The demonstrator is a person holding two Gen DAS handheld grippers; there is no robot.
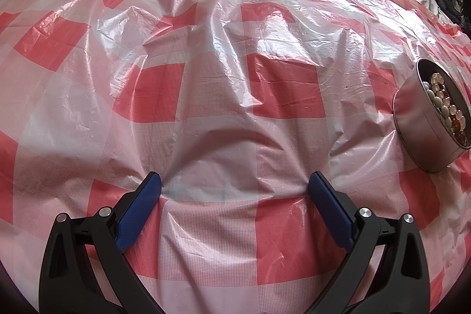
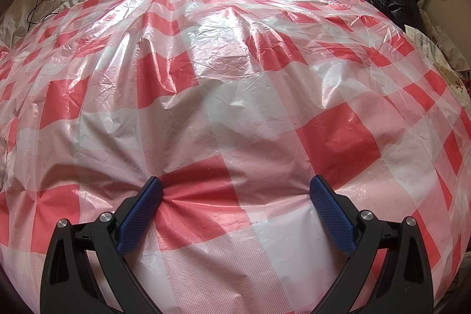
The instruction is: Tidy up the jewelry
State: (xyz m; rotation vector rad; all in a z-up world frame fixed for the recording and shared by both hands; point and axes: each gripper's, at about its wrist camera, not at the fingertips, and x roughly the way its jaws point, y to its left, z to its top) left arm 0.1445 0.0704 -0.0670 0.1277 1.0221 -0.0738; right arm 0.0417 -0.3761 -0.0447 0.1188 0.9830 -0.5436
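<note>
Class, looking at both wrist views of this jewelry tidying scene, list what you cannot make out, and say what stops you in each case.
- Round tin, left wrist view: its far side is cut off by the picture's right edge.
- Beads in the tin: whether they are strung or loose is too small to tell.
- Tin in the right wrist view: out of frame entirely.
- Bed under the checked plastic sheet: covered by the sheet.
- Left claw and right claw: both open, empty.

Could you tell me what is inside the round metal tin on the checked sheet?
The tin holds beaded jewelry: round white, clear and amber beads piled together. Whatever lies beneath that top layer, and the tin's bottom, is covered.
</note>
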